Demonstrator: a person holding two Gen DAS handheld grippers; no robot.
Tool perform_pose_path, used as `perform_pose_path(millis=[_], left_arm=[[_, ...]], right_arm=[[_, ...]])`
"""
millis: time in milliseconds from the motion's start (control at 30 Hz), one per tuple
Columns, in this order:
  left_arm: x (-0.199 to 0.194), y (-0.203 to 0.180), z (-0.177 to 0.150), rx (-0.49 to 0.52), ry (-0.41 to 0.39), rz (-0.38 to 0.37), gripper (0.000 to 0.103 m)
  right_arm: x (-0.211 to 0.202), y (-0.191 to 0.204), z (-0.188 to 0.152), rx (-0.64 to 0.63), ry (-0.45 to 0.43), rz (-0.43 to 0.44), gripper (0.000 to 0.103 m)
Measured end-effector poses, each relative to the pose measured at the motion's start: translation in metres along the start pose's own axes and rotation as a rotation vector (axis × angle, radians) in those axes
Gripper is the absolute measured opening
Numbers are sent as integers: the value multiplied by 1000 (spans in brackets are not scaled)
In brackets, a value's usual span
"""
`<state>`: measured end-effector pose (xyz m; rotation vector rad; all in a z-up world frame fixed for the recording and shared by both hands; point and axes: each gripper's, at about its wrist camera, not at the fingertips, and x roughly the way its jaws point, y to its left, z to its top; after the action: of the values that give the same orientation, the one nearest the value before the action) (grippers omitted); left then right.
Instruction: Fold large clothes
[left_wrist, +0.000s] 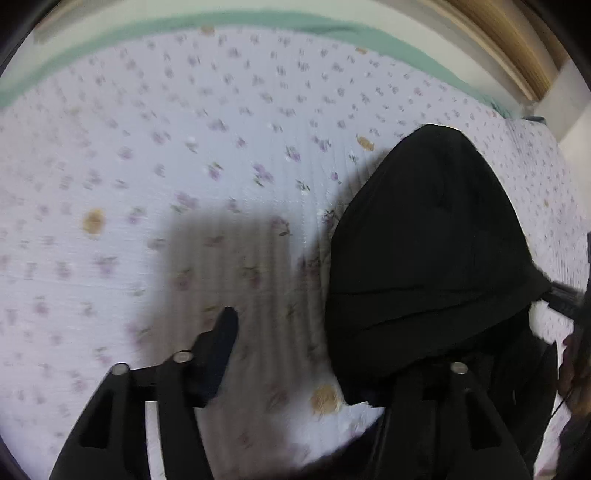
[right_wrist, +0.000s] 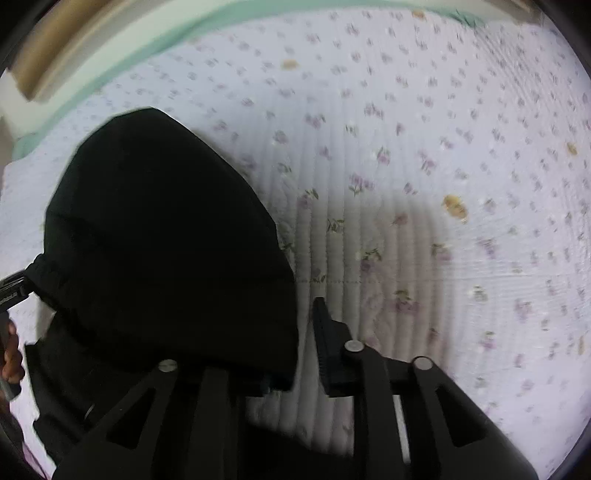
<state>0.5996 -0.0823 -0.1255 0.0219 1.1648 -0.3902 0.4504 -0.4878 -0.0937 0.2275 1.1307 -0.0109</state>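
- Flowered quilt (left_wrist: 184, 147) across both views, green edge along top.
- Black garment (left_wrist: 424, 240) at right of left view: soft, limp, light; best taken by hem corners.
- Left gripper (left_wrist: 332, 354): jaws apart, cloth over right finger.
- Right gripper (right_wrist: 295, 343): cannot tell.

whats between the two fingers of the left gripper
Mostly bare flowered bedspread, with the gripper's shadow on it; the black garment covers the right-hand finger, seen in the left wrist view.
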Motion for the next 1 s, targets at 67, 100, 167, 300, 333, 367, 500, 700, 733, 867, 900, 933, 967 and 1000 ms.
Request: perform_pose_path(millis=[67,100,167,300,333,367,500,700,733,867,900,933,967,1000], left_arm=[[-22,1,-6,6,-10,-36,60],[-29,3,-5,10,-14,-49,60],[-52,-8,-2,55,-44,-72,60],[-84,-31,11,139,-125,-95,60],[-91,-32,11,138,-143,-127,60],[-98,-33,16,132,-153,-185,60],[-112,-38,30,98,-219,-329,60],[-1,-45,34,54,32,-264,60],[19,-42,26,43,78,-251,60],[51,-32,7,-27,86,-250,59],[50,-34,9,-19,86,-240,59],[48,-35,10,-13,87,-233,60],[45,-37,11,-5,86,-230,60],[39,-38,14,15,82,-231,60]], right_arm=[[-26,-1,-6,-12,-24,55,45],[-38,-1,-9,-17,-40,82,48],[-64,4,-5,-37,-93,117,60],[-86,25,23,-82,-167,156,64],[-86,30,30,-86,-178,168,64],[-81,34,35,-90,-183,175,64],[-49,50,57,-109,-150,179,64],[20,51,40,-121,13,117,64],[31,49,32,-132,44,101,64],[63,47,14,-165,75,45,63],[63,47,14,-162,70,40,63],[62,47,15,-155,71,39,63],[60,47,15,-155,73,40,63],[60,48,18,-156,77,49,63]])
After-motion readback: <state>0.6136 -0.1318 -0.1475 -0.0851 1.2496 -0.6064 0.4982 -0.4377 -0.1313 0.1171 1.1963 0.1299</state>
